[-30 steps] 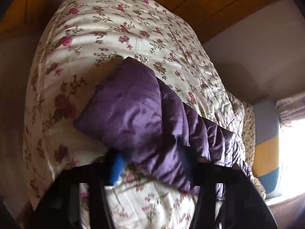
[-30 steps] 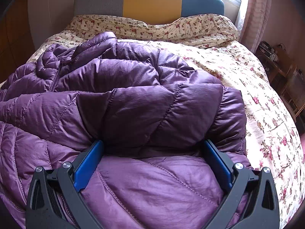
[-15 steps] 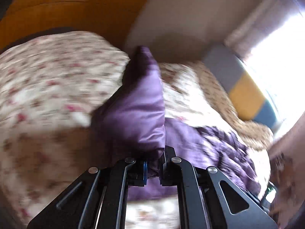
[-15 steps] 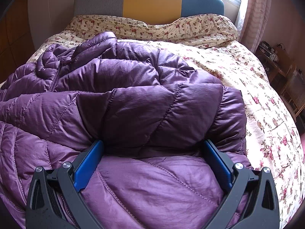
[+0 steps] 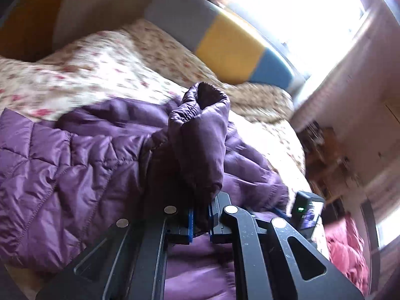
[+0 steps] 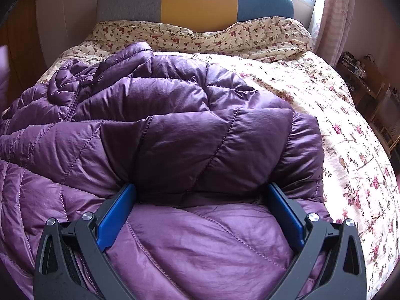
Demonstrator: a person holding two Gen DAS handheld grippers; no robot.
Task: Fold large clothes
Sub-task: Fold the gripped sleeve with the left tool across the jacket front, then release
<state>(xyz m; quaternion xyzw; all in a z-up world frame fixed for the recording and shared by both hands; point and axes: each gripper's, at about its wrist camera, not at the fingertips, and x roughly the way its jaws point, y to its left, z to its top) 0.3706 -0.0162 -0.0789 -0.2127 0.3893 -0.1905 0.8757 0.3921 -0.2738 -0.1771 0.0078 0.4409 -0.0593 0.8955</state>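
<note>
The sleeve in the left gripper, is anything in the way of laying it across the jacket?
Nothing visible blocks it. The left gripper is shut on the sleeve, which stands up over the jacket body. The right gripper rests open on the jacket's near part, so the sleeve should probably land beyond it.

Floral bedspread (image 6: 337, 115), grey-yellow-blue headboard (image 6: 197, 0), pink curtain (image 6: 335, 17), bright window (image 5: 300, 7)

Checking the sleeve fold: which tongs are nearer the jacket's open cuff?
Left. The left tongs clamp the sleeve just below the cuff; the right tongs rest open on the jacket body.
</note>
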